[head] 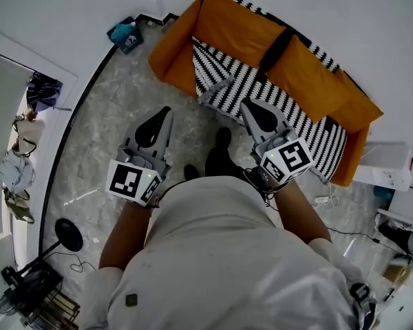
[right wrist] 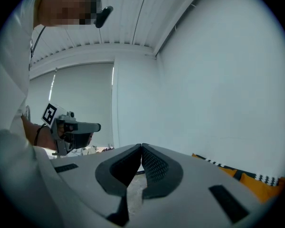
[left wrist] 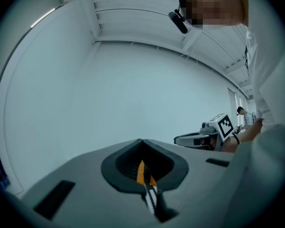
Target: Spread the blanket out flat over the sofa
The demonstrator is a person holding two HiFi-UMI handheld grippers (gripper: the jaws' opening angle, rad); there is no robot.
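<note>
The sofa (head: 310,74) is set against the white wall at 1 o'clock. The striped blanket (head: 275,98) is laid along its seat, its front edge hung over the seat rim, with a rumpled fold seen at 12 o'clock. Open marble floor (head: 117,115) is seen towards 10 o'clock. The left gripper (head: 166,110) and right gripper (head: 248,105) are held above it, jaws closed together on nothing
</note>
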